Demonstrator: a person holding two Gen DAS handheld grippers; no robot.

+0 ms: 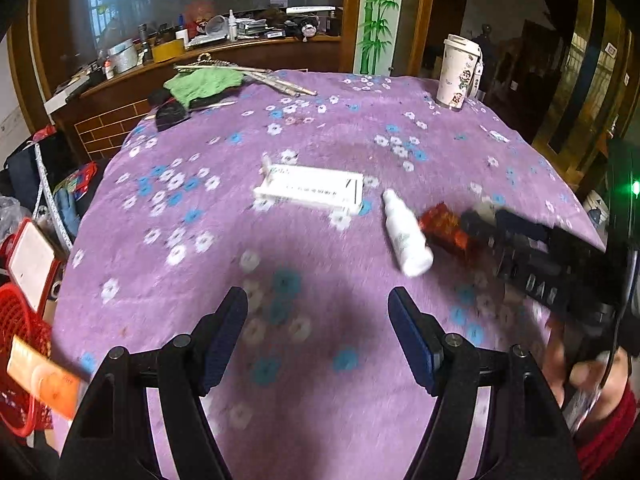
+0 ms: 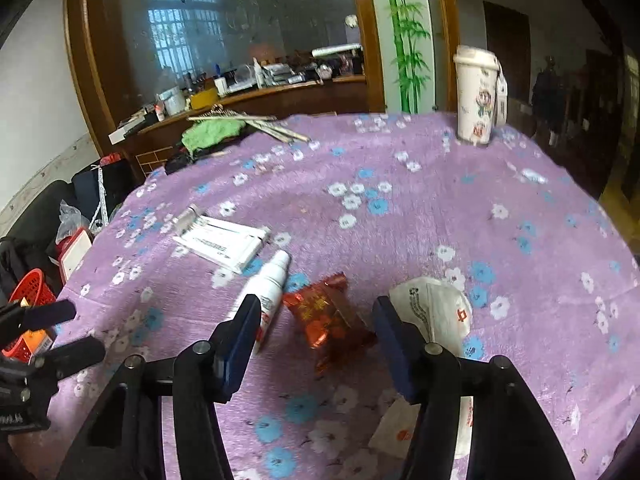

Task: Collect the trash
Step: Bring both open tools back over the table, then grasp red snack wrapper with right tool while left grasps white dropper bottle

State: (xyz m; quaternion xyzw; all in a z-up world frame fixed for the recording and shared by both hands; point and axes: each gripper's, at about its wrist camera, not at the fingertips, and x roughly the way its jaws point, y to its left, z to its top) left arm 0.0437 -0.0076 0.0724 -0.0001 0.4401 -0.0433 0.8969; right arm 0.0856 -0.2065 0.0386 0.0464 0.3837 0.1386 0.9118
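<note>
Both tongs stand spread with nothing pinched: the left gripper (image 1: pixel 318 320) over bare purple cloth (image 1: pixel 320 128), the right gripper (image 2: pixel 316 326) above a red wrapper (image 2: pixel 326 316). Just left lies a white bottle (image 2: pixel 270 286), farther left a flat white box (image 2: pixel 222 242).

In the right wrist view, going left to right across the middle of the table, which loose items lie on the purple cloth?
White flat box → white spray bottle → red foil wrapper → crumpled white wrapper.
</note>
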